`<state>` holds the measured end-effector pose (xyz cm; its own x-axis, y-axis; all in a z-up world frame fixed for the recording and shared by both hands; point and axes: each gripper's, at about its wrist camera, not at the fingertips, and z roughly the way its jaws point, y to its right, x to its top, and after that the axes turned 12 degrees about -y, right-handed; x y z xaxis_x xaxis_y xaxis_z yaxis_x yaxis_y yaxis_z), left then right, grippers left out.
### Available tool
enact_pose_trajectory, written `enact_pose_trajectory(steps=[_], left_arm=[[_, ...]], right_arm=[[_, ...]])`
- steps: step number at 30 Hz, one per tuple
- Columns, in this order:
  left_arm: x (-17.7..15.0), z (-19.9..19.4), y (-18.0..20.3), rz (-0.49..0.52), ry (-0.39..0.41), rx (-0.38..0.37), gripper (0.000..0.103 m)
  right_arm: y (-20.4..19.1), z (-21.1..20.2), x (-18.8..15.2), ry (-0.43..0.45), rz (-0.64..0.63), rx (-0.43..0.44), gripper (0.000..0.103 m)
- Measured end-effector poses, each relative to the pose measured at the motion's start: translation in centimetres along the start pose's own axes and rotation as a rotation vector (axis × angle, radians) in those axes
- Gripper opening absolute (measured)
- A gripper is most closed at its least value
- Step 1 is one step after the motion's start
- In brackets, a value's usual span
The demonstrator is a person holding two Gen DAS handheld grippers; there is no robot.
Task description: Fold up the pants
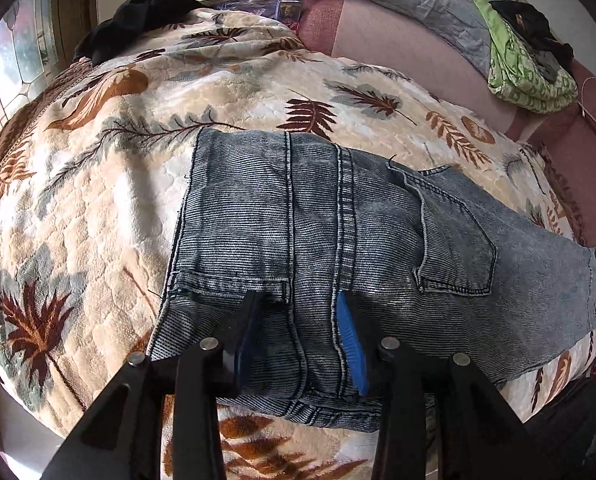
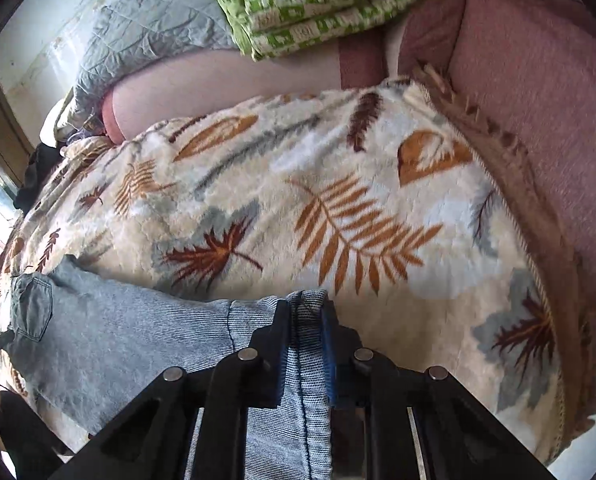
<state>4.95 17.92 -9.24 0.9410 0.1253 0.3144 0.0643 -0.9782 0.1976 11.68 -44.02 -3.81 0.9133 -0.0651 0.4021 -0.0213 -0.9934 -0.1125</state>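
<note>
Below, left gripper (image 1: pixel 298 304) parted over jeans (image 1: pixel 337 220) (folded) — right gripper (image 2: pixel 303 312) pinching their hem

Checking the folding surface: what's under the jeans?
The jeans lie on a leaf-print blanket, which shows all around them. Whatever sits directly beneath the denim is covered.

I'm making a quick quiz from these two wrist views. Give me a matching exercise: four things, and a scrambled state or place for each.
1. right claw
2. left claw
3. green patterned cloth
4. jeans

a. folded, on the pink surface
b. spread over the leaf-print blanket
c. jaws apart over the waistband
d. clamped on a denim edge

Pairs: 1-d, 2-c, 3-a, 4-b
</note>
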Motion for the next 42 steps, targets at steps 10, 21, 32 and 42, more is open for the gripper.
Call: enact_pose_trajectory(steps=[10,21,32,42], left_arm=[[0.0,-0.1,0.3,0.004,0.003,0.02,0.045],[-0.4,-2.0,2.3,-0.006,0.087,0.11,0.076],[-0.7,1.0,2.6,0.027,-0.084,0.265,0.078],[-0.5,-3.7,4.6,0.006,0.095,0.186,0.078]], right_arm=[[1.1,4.2,-1.9,-0.075,0.085,-0.016,0.024],[-2.1,4.4,-8.8,-0.271,0.103,0.208,0.062],[-6.5,1.7,-8.4,-0.145,0.056,0.256,0.075],[-8.5,2.8,-8.5,-0.145,0.059,0.23,0.075]])
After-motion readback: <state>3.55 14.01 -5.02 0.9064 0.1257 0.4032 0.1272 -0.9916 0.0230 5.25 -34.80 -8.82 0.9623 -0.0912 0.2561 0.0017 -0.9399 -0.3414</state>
